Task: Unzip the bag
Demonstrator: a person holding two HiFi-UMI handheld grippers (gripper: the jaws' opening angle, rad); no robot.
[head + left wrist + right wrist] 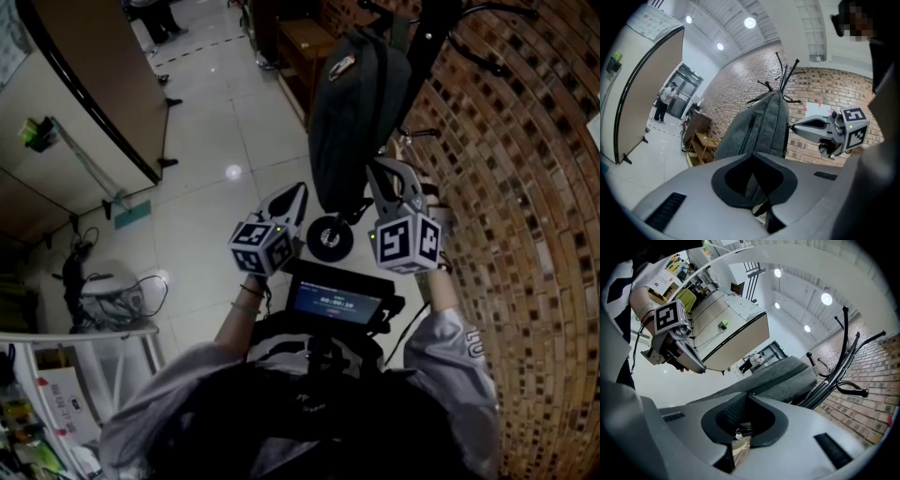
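The grey bag (356, 112) hangs from a black coat stand (830, 381) straight ahead of both claws, with a brick wall (525, 244) behind it. The left claw (758, 210) is clamped on the bag's lower edge, with fabric and a dark strap pinched between its jaws. The right claw (740, 442), at the bag's other side, is closed on the zipper pull (739, 434): a small metal ring with a tan tab, showing between its jaws.

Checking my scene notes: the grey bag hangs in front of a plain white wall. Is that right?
Not quite. The grey bag does hang there, but the wall behind it is brick, not plain white. The left gripper view shows this.
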